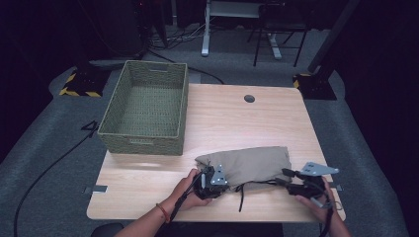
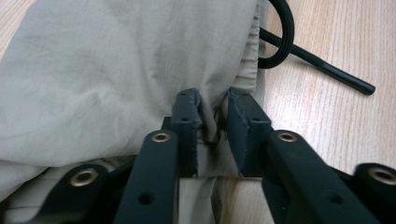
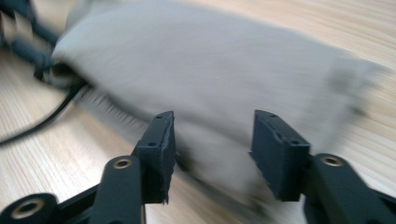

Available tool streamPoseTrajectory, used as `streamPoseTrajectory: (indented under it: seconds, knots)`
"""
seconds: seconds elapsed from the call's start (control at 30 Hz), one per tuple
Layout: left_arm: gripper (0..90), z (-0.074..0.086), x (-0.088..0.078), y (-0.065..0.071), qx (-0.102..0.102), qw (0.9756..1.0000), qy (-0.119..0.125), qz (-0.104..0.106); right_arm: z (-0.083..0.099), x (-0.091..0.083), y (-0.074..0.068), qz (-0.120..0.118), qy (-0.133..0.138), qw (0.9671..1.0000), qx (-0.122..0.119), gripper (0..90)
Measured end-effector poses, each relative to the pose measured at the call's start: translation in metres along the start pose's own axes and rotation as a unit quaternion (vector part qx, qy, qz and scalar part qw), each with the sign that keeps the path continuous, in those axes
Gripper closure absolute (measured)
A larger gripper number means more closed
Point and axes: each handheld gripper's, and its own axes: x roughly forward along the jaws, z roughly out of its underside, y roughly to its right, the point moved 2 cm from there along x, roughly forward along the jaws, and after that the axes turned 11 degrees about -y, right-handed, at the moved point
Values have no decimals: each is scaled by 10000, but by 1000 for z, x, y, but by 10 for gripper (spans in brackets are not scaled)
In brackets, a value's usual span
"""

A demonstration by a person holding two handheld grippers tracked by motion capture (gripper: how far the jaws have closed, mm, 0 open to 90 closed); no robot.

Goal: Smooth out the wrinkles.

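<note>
A beige cloth bag (image 1: 249, 164) with a black drawstring (image 1: 241, 197) lies on the wooden table (image 1: 237, 118) near its front edge. My left gripper (image 1: 213, 178) sits at the bag's left end; in the left gripper view it (image 2: 214, 122) is shut on a fold of the beige cloth (image 2: 116, 70). My right gripper (image 1: 296, 182) is at the bag's right end. In the right gripper view it (image 3: 212, 140) stands open, its jaws on either side of the blurred bag (image 3: 210, 74), not closed on it.
A green woven basket (image 1: 146, 140), empty, stands at the table's back left. A cable hole (image 1: 249, 98) sits in the tabletop near the far edge. The black drawstring (image 2: 299, 51) curls on the wood beside the bag.
</note>
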Motion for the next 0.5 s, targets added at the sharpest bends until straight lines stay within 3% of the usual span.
streamPoseTrajectory:
  seconds: [0.03,0.1,0.2,0.33,0.43,0.5]
  knots:
    - [744,-1,0,0,29,10000,10,-25,3,-6,10,19,95,9997,221,530]
    - [746,-1,1,2,99,9999,-5,-87,7,-17,27,828,-45,9953,509,547]
    - [746,0,1,1,100,9999,55,-95,5,-27,33,1259,106,9894,710,542]
    - [746,0,1,2,151,9998,16,-128,-13,-25,12,1279,395,9907,243,481]
    - [746,1,1,2,136,9998,35,-122,-25,-9,-8,1227,382,9913,-274,474]
    - [746,1,1,2,135,9998,30,-132,-26,5,-9,1265,231,9906,-465,489]
